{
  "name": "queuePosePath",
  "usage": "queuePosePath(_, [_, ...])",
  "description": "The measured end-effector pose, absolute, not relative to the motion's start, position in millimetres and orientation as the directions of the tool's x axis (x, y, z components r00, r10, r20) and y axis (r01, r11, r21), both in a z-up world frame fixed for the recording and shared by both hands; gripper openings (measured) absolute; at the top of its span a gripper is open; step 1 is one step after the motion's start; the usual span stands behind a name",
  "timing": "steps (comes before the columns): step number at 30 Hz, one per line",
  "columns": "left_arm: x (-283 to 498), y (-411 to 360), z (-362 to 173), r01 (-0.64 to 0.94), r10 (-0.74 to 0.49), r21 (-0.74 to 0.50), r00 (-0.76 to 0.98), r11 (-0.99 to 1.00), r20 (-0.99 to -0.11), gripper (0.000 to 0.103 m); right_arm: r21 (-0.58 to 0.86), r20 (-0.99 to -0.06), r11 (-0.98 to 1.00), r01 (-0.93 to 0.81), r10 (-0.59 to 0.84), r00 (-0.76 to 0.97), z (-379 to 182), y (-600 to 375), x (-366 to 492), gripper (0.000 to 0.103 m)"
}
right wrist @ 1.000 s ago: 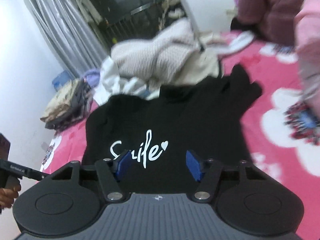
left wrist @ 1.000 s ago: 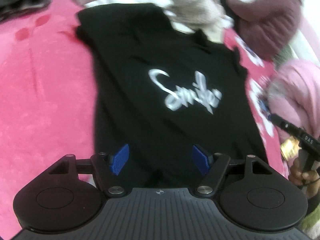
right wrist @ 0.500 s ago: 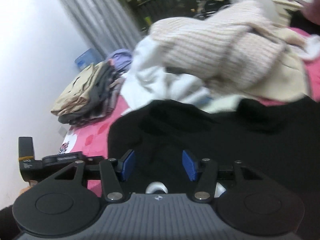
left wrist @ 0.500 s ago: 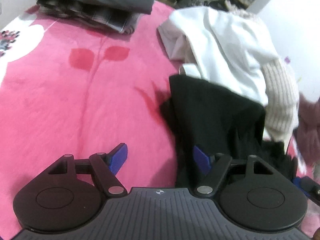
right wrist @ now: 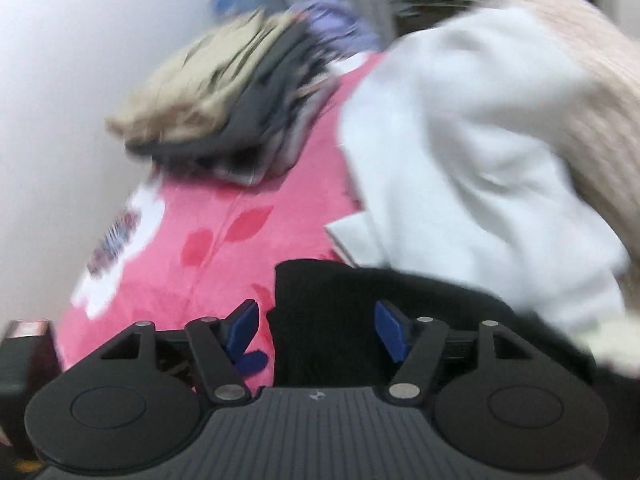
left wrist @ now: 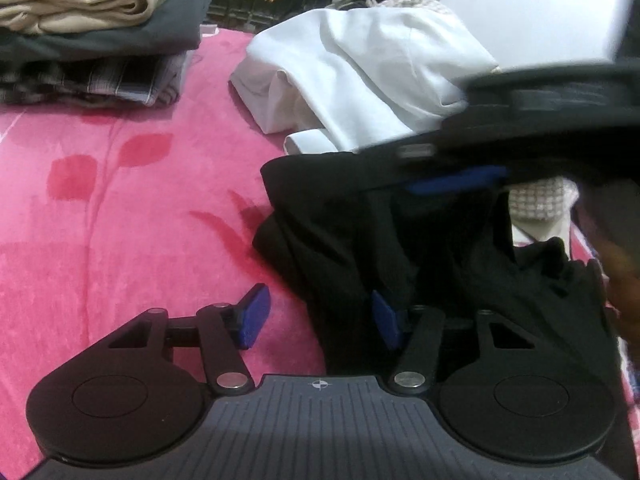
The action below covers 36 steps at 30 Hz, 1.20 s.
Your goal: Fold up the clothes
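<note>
Left wrist view: the left gripper (left wrist: 318, 320) has just been closing, yet its blue pads stand apart, straddling the edge of the black T-shirt (left wrist: 360, 216) bunched on the pink blanket (left wrist: 120, 240); neither pad presses the cloth. A folded stack (left wrist: 96, 28) sits far left, a white garment (left wrist: 360, 64) behind the shirt, and the right gripper (right wrist: 316, 330) crosses blurred at upper right. Its own view shows its jaws just opening, parted over the shirt's corner, gripping nothing.
</note>
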<state>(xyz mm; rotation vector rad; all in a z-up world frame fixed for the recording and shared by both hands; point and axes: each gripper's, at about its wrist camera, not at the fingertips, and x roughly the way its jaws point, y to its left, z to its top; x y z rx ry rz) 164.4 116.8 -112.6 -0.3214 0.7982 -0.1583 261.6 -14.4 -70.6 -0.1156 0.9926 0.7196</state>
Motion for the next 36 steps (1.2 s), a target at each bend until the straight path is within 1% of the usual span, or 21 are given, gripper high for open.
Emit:
queuePosePath(2, [165.6,118.2,-114.3,0.029,-0.270,-0.348,0.691,0.937,-0.671,0.058,0.108,-0.840,0.765,-0.635,0.411,0.353,-86.0,14.2,265.6,0.067])
queuePosePath(3, [165.5,117.4,-114.9,0.035,-0.270,-0.342,0.692,0.939,-0.669,0.057,0.065,-0.852,0.769,-0.636,0.375,0.366,-95.3,21.5,266.5,0.059])
queuePosePath(4, [165.3,116.5,-115.5,0.041,-0.268,-0.336,0.694,0.941,-0.668,0.054,0.041,-0.861,0.774,-0.631,0.348,0.370,-104.8,25.2,268.2,0.040])
queuePosePath(5, [165.8,115.3,-114.4,0.053,-0.274,-0.332,0.694,0.942,-0.666,0.041,0.050,-0.861,0.784,-0.619,0.348,0.372,-110.8,22.5,269.1,0.029])
queuePosePath(6, [166.4,114.2,-113.2,0.066,-0.280,-0.329,0.694,0.942,-0.664,0.018,0.097,-0.842,0.796,-0.598,0.386,0.378,-108.8,11.7,268.0,0.023])
queuePosePath(7, [167.0,113.0,-112.0,0.078,-0.287,-0.326,0.693,0.942,-0.661,0.011,0.144,-0.820,0.804,-0.577,0.423,0.385,-106.9,0.9,266.9,0.017])
queuePosePath(8, [165.9,112.0,-108.5,0.094,-0.298,-0.330,0.699,0.939,-0.650,0.008,0.198,-0.792,0.807,-0.557,0.466,0.394,-103.7,-11.7,264.7,0.016])
queuePosePath(11, [156.6,101.4,-92.7,0.178,-0.342,-0.316,0.720,0.932,-0.604,0.007,0.409,-0.615,0.747,-0.524,0.650,0.447,-80.8,-71.3,243.0,0.016])
queuePosePath(12, [151.8,93.9,-86.2,0.217,-0.359,-0.300,0.726,0.929,-0.587,0.007,0.444,-0.558,0.726,-0.525,0.682,0.472,-75.4,-90.2,232.8,0.016])
queuePosePath(14, [144.7,76.3,-77.1,0.295,-0.413,-0.290,0.706,0.910,-0.576,0.009,0.478,-0.490,0.718,-0.507,0.696,0.525,-74.0,-127.0,213.1,0.016])
queuePosePath(16, [140.3,58.9,-73.3,0.369,-0.483,-0.312,0.650,0.876,-0.587,0.017,0.533,-0.459,0.724,-0.437,0.682,0.569,-82.2,-166.7,200.0,0.019])
queuePosePath(17, [138.5,51.1,-74.4,0.398,-0.515,-0.329,0.614,0.857,-0.598,0.028,0.575,-0.461,0.726,-0.376,0.668,0.585,-92.0,-187.3,198.0,0.019])
queuePosePath(18, [135.9,45.4,-76.0,0.416,-0.533,-0.337,0.593,0.845,-0.604,0.033,0.607,-0.475,0.732,-0.310,0.647,0.597,-103.2,-204.6,196.8,0.022])
queuePosePath(20, [131.1,38.5,-80.2,0.446,-0.559,-0.347,0.556,0.825,-0.615,0.035,0.652,-0.506,0.735,-0.186,0.604,0.615,-123.6,-235.9,194.3,0.032])
queuePosePath(21, [129.9,36.6,-81.9,0.453,-0.568,-0.354,0.538,0.818,-0.623,0.036,0.668,-0.523,0.734,-0.126,0.583,0.622,-133.1,-250.6,192.9,0.043])
queuePosePath(22, [128.7,34.6,-83.6,0.461,-0.577,-0.361,0.520,0.811,-0.630,0.036,0.681,-0.537,0.729,-0.074,0.565,0.626,-141.2,-264.2,191.2,0.047])
queuePosePath(24, [131.1,38.3,-84.1,0.434,-0.584,-0.397,0.511,0.809,-0.631,0.036,0.703,-0.540,0.711,-0.021,0.552,0.636,-146.1,-284.3,184.8,0.044])
queuePosePath(28, [148.5,57.9,-86.2,0.338,-0.591,-0.486,0.519,0.806,-0.618,0.044,0.679,-0.561,0.733,0.035,0.488,0.668,-129.4,-307.0,168.0,0.050])
queuePosePath(31, [157.7,61.5,-91.7,0.301,-0.553,-0.468,0.541,0.831,-0.634,0.044,0.658,-0.570,0.753,0.019,0.482,0.665,-108.7,-312.4,160.9,0.050])
queuePosePath(34, [155.2,44.8,-94.3,0.359,-0.513,-0.367,0.565,0.858,-0.646,0.044,0.618,-0.593,0.784,-0.050,0.507,0.626,-86.5,-293.9,168.3,0.050])
queuePosePath(36, [154.4,31.1,-94.5,0.405,-0.512,-0.320,0.589,0.856,-0.625,0.044,0.596,-0.599,0.798,-0.090,0.517,0.612,-77.9,-277.4,176.3,0.050])
